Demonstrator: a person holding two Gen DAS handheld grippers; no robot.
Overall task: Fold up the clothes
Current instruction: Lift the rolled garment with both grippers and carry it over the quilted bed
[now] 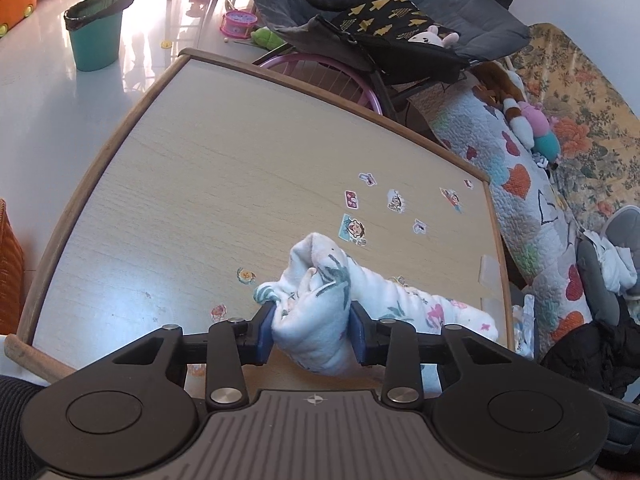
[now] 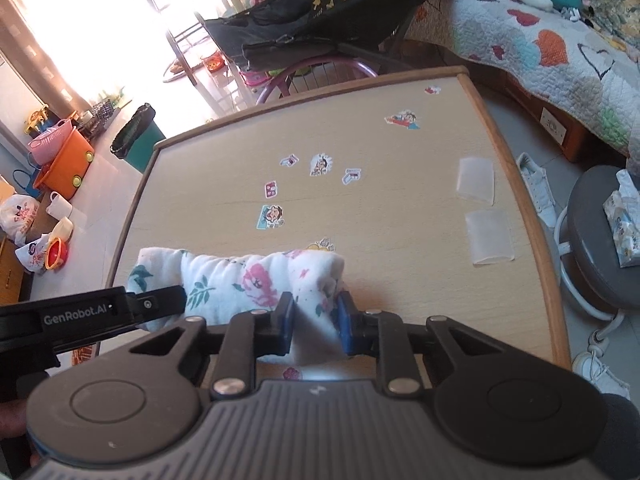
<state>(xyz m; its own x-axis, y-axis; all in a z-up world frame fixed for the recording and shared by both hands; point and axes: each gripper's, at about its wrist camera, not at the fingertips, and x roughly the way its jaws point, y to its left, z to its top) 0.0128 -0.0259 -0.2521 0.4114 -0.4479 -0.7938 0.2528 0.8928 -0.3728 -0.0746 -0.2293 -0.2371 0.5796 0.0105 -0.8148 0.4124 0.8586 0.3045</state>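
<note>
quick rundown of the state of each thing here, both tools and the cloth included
left tool: shut on one end of the cloth
right tool: shut on the other end
floral cloth: bunched into a long roll, stretched between both tools
table: stickers stuck on top
teal bin: upright, lined with a black bag

1. We saw strong daylight pour from the window [image 2: 92,12] in the right wrist view, washing that corner out to white.
2. We saw glare streak the floor [image 1: 44,92] in the left wrist view.
3. The table [image 1: 192,184] was evenly lit, with a soft shadow under the cloth [image 2: 256,280].
4. Both views bent straight edges into curves toward the rims.
5. The dark corners vignetted; focus stayed fairly sharp throughout.
</note>
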